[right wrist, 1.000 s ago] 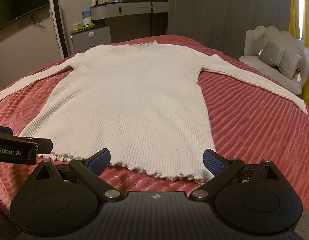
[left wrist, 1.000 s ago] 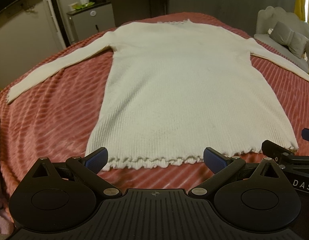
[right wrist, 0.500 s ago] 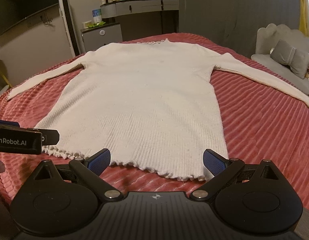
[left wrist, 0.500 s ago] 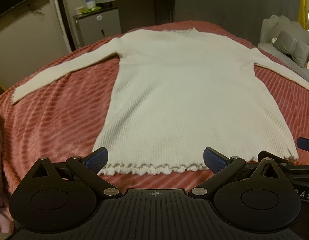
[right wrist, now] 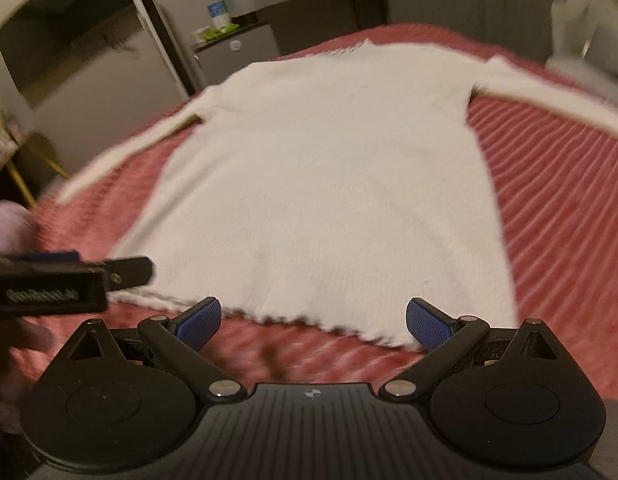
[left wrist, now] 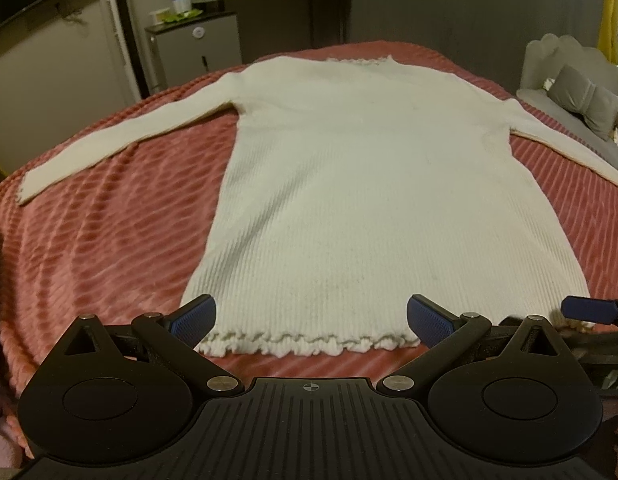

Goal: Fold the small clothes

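Nothing is folded yet: the white sweater [left wrist: 373, 200] lies flat on the bed [left wrist: 109, 240], sleeves spread, frilled hem nearest. The left gripper [left wrist: 311, 316] and right gripper [right wrist: 313, 316] hover at that hem, fingers spread wide and empty. All folds remain. Pink ribbed blanket; a grey cabinet [left wrist: 197, 52] stands behind

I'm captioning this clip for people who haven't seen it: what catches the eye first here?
A white ribbed sweater lies flat, sleeves spread wide, across the pink ridged bedspread, filling the middle of both views. Just short of its ruffled hem, the left gripper and right gripper are both open with blue pads, holding nothing. A grey bow-shaped cushion sits on a chair at far right.
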Action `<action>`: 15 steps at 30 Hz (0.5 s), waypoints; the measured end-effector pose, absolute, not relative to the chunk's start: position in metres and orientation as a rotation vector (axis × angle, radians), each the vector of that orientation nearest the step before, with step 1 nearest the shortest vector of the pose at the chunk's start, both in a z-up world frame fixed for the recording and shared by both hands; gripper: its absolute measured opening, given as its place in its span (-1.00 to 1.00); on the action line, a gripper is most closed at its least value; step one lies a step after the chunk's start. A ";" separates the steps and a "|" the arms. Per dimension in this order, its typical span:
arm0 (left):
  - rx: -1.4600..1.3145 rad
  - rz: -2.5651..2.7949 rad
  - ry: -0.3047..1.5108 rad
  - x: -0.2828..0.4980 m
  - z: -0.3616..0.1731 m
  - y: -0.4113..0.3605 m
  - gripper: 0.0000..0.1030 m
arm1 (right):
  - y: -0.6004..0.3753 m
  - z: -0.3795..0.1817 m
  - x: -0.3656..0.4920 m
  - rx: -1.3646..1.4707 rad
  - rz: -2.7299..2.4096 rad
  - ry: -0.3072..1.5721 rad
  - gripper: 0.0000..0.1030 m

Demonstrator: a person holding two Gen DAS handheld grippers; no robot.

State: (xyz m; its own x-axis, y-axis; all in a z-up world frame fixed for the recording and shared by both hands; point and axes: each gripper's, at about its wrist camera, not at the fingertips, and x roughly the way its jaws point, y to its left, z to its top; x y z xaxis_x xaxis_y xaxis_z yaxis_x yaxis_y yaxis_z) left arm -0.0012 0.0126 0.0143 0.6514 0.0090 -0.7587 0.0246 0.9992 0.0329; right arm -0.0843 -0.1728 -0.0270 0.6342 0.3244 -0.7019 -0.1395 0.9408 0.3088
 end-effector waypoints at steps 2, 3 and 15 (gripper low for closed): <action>0.034 -0.003 0.862 0.001 0.016 0.014 1.00 | -0.182 -0.026 -0.081 0.292 0.270 0.826 0.92; 0.033 0.000 0.856 0.001 0.017 0.015 1.00 | -0.187 -0.024 -0.080 0.314 0.267 0.814 0.92; 0.025 0.031 0.820 0.032 0.029 0.007 1.00 | -0.280 -0.012 -0.040 0.366 0.008 0.711 0.92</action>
